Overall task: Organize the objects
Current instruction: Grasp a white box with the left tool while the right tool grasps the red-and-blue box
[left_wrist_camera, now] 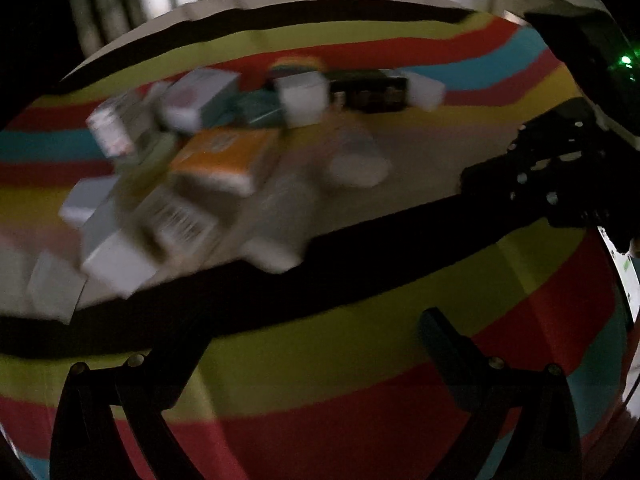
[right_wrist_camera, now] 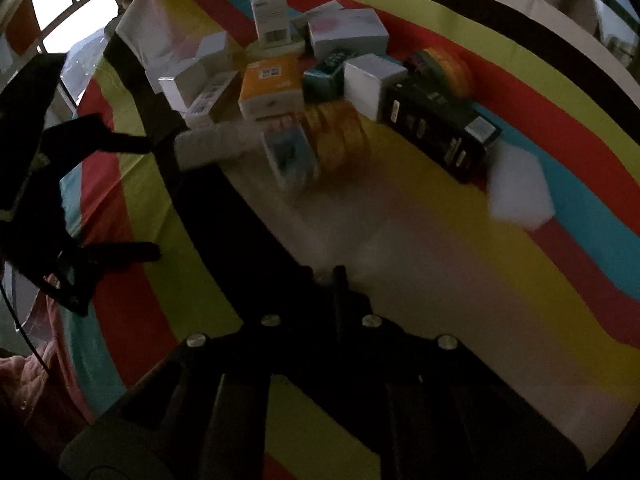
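Item: heap of small cardboard boxes mid-desk on striped cloth. We note left gripper jaws spread and empty, right gripper jaws clenched on nothing; a careless reach could topple the stack

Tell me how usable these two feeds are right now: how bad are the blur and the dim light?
Left wrist view: dim and heavily smeared by motion; the pile of boxes shows no readable print, only the orange box stands out. Right wrist view: also dark but sharper at the centre; the black box is crisp, the white box nearer the edge is blurred. Both bend the striped cloth at the rim.
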Available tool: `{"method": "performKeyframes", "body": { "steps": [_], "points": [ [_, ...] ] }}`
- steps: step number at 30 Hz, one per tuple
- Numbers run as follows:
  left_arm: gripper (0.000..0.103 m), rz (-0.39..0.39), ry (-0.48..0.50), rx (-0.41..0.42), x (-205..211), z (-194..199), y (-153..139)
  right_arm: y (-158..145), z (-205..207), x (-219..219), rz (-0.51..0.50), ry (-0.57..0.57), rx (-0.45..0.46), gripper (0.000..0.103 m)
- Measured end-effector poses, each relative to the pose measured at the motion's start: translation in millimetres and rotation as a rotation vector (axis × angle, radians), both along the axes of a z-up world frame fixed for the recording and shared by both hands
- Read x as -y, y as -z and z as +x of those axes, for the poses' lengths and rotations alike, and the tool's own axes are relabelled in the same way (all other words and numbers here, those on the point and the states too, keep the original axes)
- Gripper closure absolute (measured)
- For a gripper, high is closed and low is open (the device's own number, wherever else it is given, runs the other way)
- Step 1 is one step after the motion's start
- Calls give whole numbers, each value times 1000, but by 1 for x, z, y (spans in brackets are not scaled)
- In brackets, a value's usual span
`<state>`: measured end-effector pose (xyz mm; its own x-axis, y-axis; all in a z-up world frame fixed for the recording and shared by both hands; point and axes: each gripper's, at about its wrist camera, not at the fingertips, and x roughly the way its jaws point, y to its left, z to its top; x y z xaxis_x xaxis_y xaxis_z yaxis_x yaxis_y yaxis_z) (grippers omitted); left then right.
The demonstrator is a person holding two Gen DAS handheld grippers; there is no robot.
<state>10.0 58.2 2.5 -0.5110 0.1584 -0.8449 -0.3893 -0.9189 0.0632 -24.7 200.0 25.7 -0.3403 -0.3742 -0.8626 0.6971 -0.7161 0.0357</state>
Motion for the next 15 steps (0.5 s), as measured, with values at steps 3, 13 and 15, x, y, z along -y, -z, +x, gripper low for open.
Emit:
{"method": "performKeyframes", "body": {
  "steps": [3,13,15],
  "points": [
    [0,6,20,22,-8,-18,0,5,-1,9,-13,-72,19,43],
    [0,129,-83,32,22,-49,1,20,-3,12,64,-31,4,3],
    [1,169,-90,55,27,-58,-2,21,-3,15,66,-9,9,0]
  ]
}}
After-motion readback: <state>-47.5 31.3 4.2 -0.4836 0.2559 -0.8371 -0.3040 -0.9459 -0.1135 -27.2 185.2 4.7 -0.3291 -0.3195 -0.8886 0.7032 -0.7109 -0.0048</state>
